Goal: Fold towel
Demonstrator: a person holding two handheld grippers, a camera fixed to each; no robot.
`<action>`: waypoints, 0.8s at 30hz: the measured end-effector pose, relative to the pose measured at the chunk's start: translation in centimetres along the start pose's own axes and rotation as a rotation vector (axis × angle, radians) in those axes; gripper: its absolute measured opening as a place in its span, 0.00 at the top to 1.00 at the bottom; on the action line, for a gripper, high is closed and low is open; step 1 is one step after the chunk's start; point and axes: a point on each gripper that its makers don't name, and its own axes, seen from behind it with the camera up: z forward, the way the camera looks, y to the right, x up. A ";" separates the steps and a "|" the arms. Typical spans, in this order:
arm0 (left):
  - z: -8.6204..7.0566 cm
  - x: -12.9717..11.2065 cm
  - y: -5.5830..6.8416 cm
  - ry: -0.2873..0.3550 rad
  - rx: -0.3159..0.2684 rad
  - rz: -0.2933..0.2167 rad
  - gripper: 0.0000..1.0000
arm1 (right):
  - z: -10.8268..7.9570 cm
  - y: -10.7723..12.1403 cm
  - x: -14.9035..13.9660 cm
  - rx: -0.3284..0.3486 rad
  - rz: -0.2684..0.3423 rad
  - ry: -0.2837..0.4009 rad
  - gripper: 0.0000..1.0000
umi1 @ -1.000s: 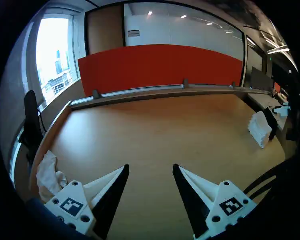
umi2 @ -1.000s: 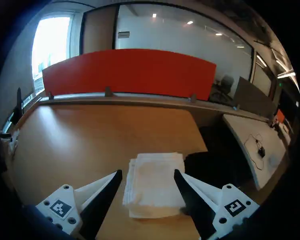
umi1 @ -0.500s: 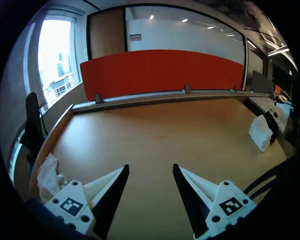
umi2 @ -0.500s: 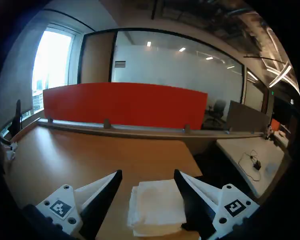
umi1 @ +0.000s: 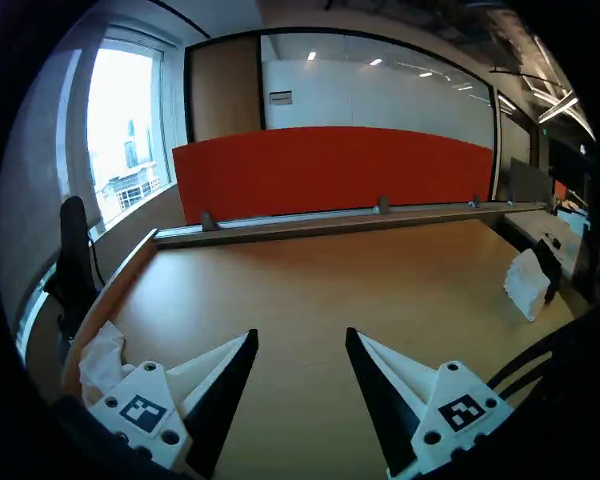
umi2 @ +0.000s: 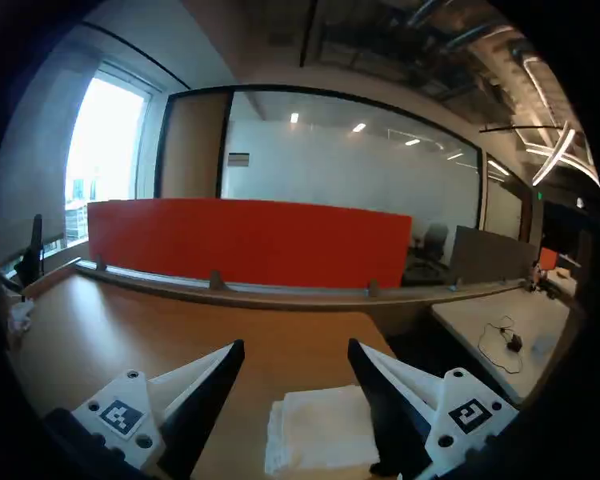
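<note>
A folded white towel [umi2: 320, 428] lies flat on the wooden desk [umi2: 132, 336] near its right edge, just below and between the fingers of my right gripper [umi2: 294, 356], which is open and holds nothing. In the left gripper view the same towel [umi1: 526, 282] appears far right as a small white stack. My left gripper [umi1: 298, 344] is open over bare desk [umi1: 324, 280]. A crumpled white cloth [umi1: 102, 360] lies at the desk's left edge, beside the left finger [umi1: 220, 376].
A red divider panel [umi1: 332, 168] runs along the desk's far edge. A dark office chair [umi1: 72, 256] stands left of the desk by the window. A second grey desk [umi2: 500, 336] with a cable sits to the right across a gap.
Both grippers have tilted upward, the right one more. The folded towel has slid low in the right gripper view and the ceiling now shows.
</note>
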 end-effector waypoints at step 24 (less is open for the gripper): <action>-0.5 6.9 -3.9 0.230 0.076 -0.046 0.20 | -0.6 -6.3 3.8 0.035 0.030 0.088 0.00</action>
